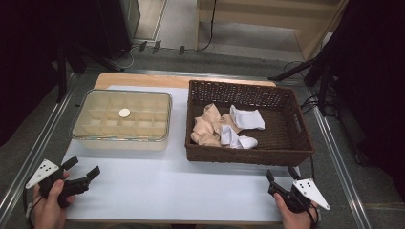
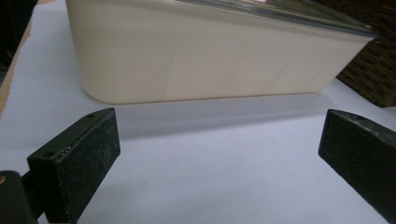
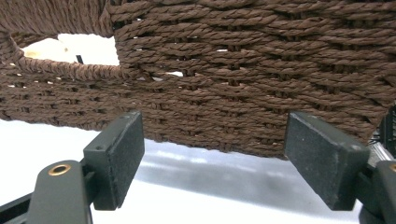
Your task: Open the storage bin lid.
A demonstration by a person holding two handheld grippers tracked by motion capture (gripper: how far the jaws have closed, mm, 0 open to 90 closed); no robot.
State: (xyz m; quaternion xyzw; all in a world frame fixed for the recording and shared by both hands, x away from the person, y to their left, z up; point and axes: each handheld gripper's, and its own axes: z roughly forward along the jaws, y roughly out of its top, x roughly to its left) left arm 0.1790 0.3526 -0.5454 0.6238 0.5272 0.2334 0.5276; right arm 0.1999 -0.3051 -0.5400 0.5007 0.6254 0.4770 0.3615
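A brown wicker basket [image 1: 296,121] stands at the right of the white table sheet and holds two white socks [image 1: 246,117] and beige socks [image 1: 207,125]. A cream divided box [image 1: 90,138] with several compartments sits at the left, a round white disc [image 1: 124,113] in one cell. My left gripper [image 1: 82,167] rests near the front left, open and empty, facing the box's side wall [image 2: 210,60]. My right gripper [image 1: 282,174] is at the front right, open and empty, just short of the basket's woven wall [image 3: 243,93].
The white sheet [image 1: 176,191] leaves bare room between the two hands and in front of both containers. Metal rails [image 1: 334,148] run along the table's left and right edges. Cables and dark stands lie on the floor beyond the table.
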